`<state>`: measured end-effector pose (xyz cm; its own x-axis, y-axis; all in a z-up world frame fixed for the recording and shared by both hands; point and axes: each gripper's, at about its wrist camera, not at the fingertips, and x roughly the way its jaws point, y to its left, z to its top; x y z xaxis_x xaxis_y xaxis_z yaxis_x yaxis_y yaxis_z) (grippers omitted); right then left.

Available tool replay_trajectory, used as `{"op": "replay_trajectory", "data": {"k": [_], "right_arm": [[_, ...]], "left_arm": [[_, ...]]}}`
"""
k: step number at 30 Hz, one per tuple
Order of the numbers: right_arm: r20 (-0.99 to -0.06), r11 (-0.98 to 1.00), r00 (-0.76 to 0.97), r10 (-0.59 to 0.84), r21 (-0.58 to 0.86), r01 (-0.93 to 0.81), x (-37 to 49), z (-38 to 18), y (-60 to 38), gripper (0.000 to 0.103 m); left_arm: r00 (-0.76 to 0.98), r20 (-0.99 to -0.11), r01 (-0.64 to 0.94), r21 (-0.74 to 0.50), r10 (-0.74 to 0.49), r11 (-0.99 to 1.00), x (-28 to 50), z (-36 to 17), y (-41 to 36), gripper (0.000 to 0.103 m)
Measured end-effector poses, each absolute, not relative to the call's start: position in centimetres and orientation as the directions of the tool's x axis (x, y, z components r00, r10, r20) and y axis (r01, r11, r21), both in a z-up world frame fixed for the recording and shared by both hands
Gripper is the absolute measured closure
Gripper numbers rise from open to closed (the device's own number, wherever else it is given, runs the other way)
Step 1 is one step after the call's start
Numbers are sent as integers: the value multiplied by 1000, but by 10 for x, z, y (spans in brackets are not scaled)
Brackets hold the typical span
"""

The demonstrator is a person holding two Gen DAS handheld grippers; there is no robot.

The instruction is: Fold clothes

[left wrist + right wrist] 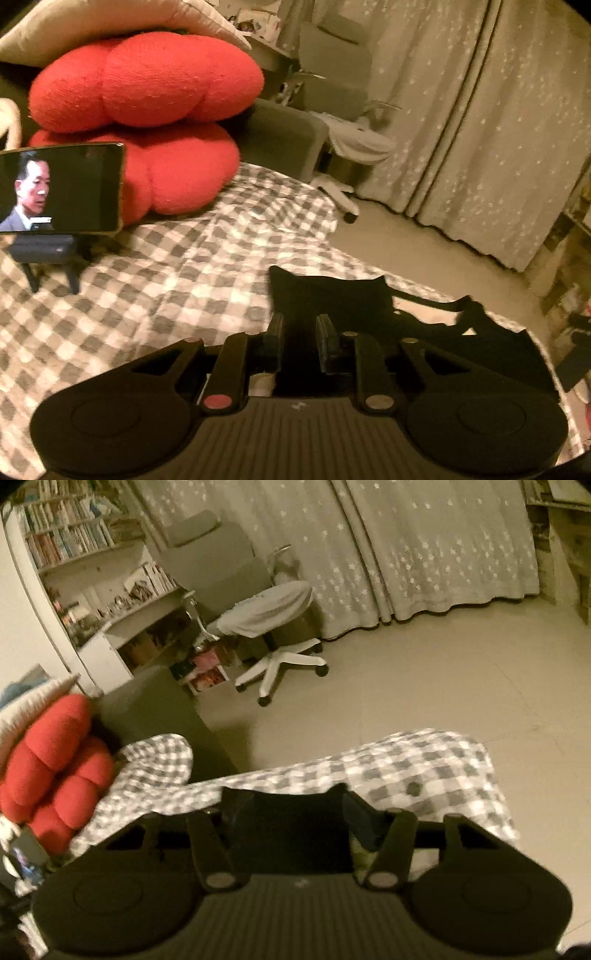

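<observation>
A black garment (332, 295) lies over the grey-and-white checked bed cover (166, 288). My left gripper (300, 330) is shut on its near edge, and two corners of the cloth stick up past the fingers. The rest of the garment trails off to the right. In the right wrist view my right gripper (291, 806) hovers over the bed's corner (424, 768). Its fingers stand wide apart and the black garment (295, 823) fills the gap between them. This view is blurred, so I cannot tell whether the pads touch the cloth.
Red cushions (147, 81) are stacked at the bed's head under a pale pillow. A phone on a small stand (59, 188) plays a video at the left. Beyond the bed are bare floor, a swivel chair (273, 605), starred curtains (480, 129) and bookshelves (66, 535).
</observation>
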<state>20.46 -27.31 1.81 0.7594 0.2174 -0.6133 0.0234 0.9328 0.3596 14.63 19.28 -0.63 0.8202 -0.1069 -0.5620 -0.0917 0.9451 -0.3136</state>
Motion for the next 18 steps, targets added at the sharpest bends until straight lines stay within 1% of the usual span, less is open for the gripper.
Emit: {"op": "replay_trajectory", "data": {"k": [2,4,6,10,16,18], "right_arm": [[-638,941,742,206,337,28,208,10,-272,54],[-669,952,718,193,305,28,212,0,-267,60],[-690,961,701,178,275,27,214,-10,-262,63],[-707,966,686,173,257,21,217,-21,-253,63],[-732,986,669,126,164,-7,225,-34,-234,62],[-737,988,665,120,151,-10,227,-38,-232,62]], "left_arm": [[819,-561,-90,-326,-117,941,149,-8,195,84],[813,-568,-94,-338,-124,936,154,-11,199,84],[809,-571,-96,-356,-135,930,157,-14,203,84],[803,-573,-72,-364,-162,928,165,-18,202,84],[798,-571,13,-305,-194,952,179,-22,181,83],[797,-576,28,-265,-182,964,186,-25,174,83]]}}
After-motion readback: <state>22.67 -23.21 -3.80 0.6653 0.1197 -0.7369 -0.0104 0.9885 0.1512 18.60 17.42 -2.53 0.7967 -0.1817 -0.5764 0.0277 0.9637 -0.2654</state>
